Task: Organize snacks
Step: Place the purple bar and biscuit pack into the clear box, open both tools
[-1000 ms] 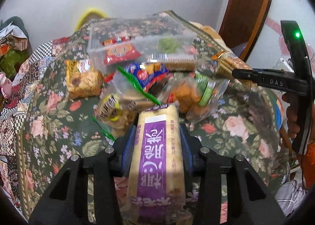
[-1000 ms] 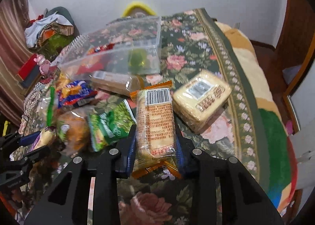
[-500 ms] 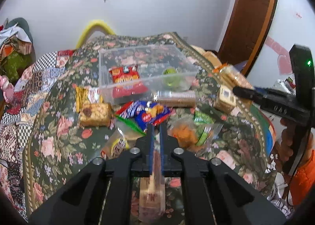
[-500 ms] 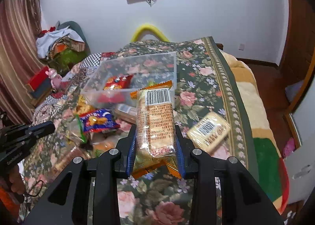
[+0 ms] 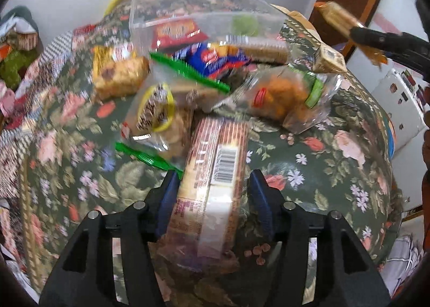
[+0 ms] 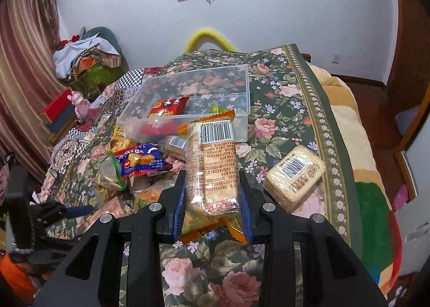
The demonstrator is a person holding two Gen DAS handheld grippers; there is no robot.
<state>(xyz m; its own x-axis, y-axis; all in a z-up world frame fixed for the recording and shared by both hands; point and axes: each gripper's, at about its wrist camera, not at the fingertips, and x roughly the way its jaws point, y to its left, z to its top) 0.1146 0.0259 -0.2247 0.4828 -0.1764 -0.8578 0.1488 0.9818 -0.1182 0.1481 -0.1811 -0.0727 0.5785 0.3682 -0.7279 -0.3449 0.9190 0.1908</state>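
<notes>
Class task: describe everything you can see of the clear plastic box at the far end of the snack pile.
The clear plastic box is a rectangular, lidless tub with see-through walls, so the floral bedcover shows through it. It sits upright on the cover, behind the heap of snacks. Inside lie a red snack packet and something small and green. A wrapped biscuit roll lies against its near wall. Neither gripper touches it.
</notes>
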